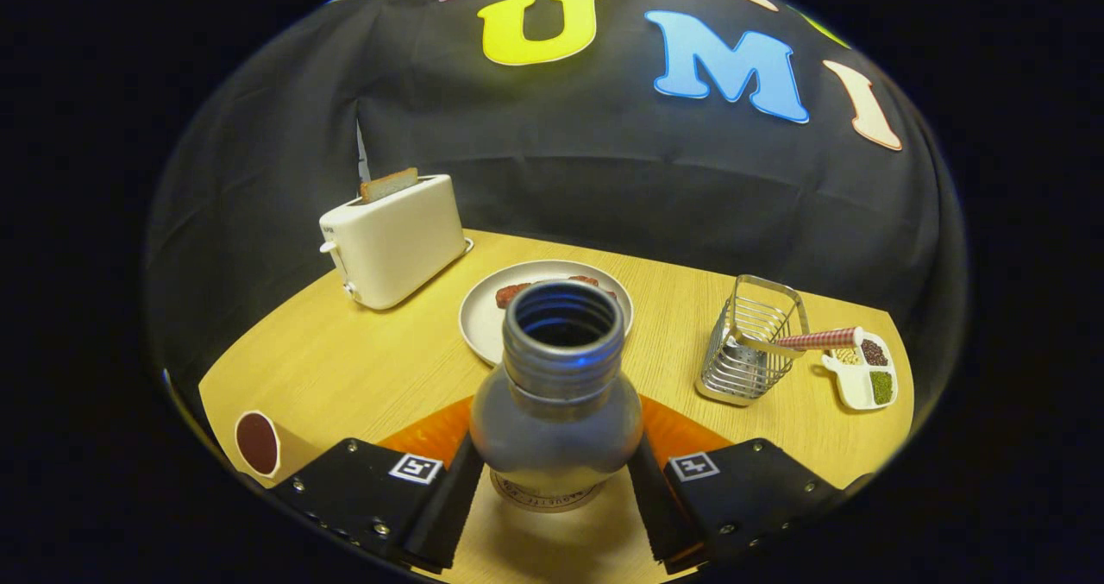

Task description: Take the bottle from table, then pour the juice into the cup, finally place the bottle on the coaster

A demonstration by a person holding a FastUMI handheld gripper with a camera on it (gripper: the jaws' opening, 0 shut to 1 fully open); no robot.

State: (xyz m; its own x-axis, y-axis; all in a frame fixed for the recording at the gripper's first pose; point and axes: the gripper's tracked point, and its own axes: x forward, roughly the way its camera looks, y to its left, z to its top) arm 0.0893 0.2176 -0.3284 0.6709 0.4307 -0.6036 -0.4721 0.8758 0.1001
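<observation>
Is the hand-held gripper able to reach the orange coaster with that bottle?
Probably yes: the hand-held gripper grips the open clear bottle, and the flat orange coaster lies just beyond, nothing between.

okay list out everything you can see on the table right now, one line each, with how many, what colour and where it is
bottle: 1, clear grey, cap off, upright between the fingers
coaster: 1, orange, under and behind the bottle
cup: 1, holding dark red liquid, at the table edge left of the fingers
plate: 1, pale grey, just beyond the bottle, reddish-brown food on it
toaster: 1, cream, far left, bread slice sticking up
wire basket: 1, silver, right of the plate
striped stick: 1, red and white, leaning from the basket
divided dish: 1, white, green, dark and pale fillings, right of the basket
table: 1, light wood
gripper: 1, black, both fingers pressed on the bottle
</observation>
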